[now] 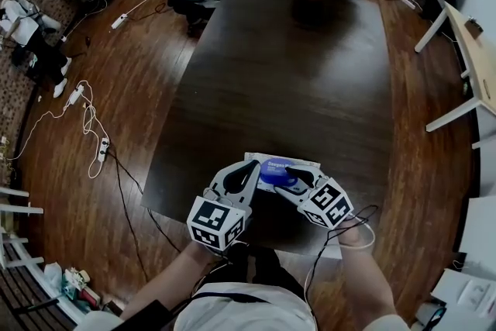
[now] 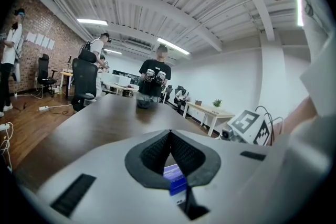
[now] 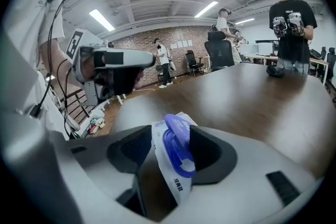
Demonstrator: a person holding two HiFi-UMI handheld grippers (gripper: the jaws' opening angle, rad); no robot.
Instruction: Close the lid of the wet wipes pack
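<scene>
Head view: one pack (image 1: 271,165) lies at the table's (image 1: 287,74) near edge, between my two tongs. Left gripper view: left tongs (image 2: 168,139) are pinched on a pack corner, the rest hidden. Right gripper view: right tongs (image 3: 171,147) stand apart around the one raised blue lid (image 3: 178,134); the pack's contents are unseen.

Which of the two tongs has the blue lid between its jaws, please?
The right tongs: their open jaws straddle the blue lid; the left tongs pinch the pack.
</scene>
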